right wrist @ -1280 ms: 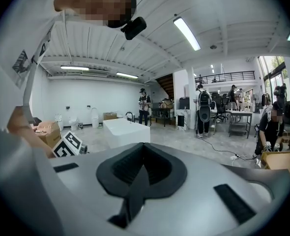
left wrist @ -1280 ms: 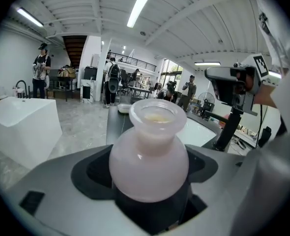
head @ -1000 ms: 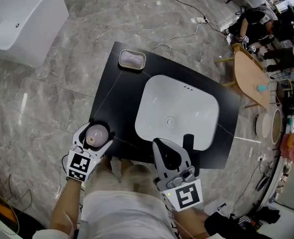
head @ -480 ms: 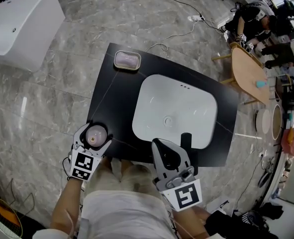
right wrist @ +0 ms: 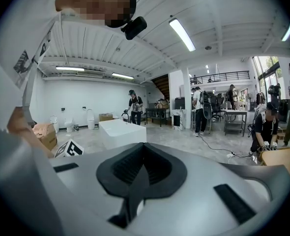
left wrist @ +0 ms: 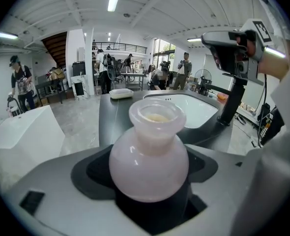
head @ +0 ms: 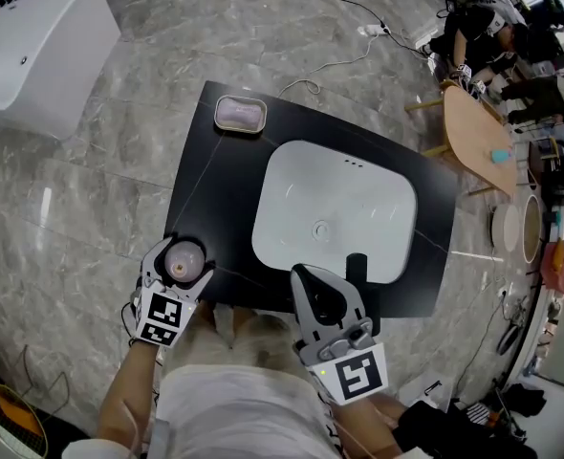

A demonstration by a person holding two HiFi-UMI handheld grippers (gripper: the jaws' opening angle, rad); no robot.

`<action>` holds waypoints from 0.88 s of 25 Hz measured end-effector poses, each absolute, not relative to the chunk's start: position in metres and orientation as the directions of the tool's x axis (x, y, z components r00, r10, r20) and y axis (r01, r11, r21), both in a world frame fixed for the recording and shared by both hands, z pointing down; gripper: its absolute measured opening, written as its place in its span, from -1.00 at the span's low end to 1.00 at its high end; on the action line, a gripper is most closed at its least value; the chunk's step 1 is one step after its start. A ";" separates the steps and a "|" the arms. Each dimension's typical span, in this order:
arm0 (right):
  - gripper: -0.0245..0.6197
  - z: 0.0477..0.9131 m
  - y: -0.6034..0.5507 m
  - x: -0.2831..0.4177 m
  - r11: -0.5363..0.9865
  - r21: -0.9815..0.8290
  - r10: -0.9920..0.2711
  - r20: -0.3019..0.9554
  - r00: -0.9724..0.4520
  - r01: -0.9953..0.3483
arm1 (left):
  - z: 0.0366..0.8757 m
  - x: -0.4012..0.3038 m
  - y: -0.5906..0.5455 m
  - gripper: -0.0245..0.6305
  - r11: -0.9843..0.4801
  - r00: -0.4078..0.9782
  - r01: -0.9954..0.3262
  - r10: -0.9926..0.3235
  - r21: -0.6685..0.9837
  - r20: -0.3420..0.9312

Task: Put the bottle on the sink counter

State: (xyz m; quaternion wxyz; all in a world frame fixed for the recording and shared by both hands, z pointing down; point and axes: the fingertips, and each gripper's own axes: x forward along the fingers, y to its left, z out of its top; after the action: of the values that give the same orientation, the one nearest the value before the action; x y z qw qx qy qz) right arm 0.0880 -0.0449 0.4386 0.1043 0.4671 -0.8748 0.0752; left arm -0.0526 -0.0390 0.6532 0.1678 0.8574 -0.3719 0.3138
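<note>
Nearest the person, the right gripper [head: 313, 295] sits clenched and empty at 6 o'clock of the basin [head: 335, 208]. Almost nothing has moved in the last second. The left gripper [head: 180, 259] still clasps the bottle [left wrist: 149, 154] at the sink counter's [head: 220, 189] near-left corner, about 8 o'clock of the basin, so release seems the remaining step. The bottle is upright, squat, milky pink and round-bellied, with a wide open mouth.
</note>
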 end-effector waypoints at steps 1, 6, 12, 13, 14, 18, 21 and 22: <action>-0.90 0.439 -0.045 0.088 0.552 -0.034 -0.801 0.254 -0.542 -0.833 | 0.655 -0.053 -0.037 0.31 -0.670 0.524 -0.741 -0.527 0.052 0.670; -0.90 0.440 -0.049 0.087 0.553 -0.036 -0.801 0.254 -0.543 -0.833 | 0.659 -0.054 -0.034 0.31 -0.674 0.522 -0.737 -0.516 0.054 0.679; -0.90 0.442 -0.051 0.085 0.551 -0.038 -0.800 0.259 -0.541 -0.833 | 0.662 -0.061 -0.032 0.31 -0.681 0.518 -0.731 -0.510 0.046 0.687; -0.90 0.443 -0.051 0.085 0.551 -0.040 -0.800 0.260 -0.541 -0.834 | 0.663 -0.061 -0.032 0.31 -0.682 0.518 -0.730 -0.508 0.046 0.688; -0.90 0.444 -0.052 0.084 0.551 -0.042 -0.800 0.261 -0.541 -0.834 | 0.664 -0.061 -0.032 0.31 -0.683 0.518 -0.729 -0.507 0.046 0.689; -0.90 0.445 -0.053 0.084 0.549 -0.042 -0.799 0.265 -0.539 -0.834 | 0.668 -0.059 -0.029 0.31 -0.697 0.519 -0.716 -0.499 0.035 0.694; -0.90 0.445 -0.053 0.085 0.546 -0.042 -0.800 0.268 -0.536 -0.837 | 0.668 -0.058 -0.028 0.31 -0.706 0.522 -0.708 -0.499 0.026 0.691; -0.90 0.444 -0.054 0.085 0.545 -0.043 -0.801 0.267 -0.536 -0.837 | 0.668 -0.058 -0.028 0.31 -0.707 0.524 -0.706 -0.499 0.025 0.690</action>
State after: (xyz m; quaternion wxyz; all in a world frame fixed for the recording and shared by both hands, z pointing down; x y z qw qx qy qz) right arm 0.0847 -0.0536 0.4439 0.1083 0.4695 -0.8724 0.0827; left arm -0.0583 -0.0282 0.6679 0.1530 0.8595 -0.3506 0.3389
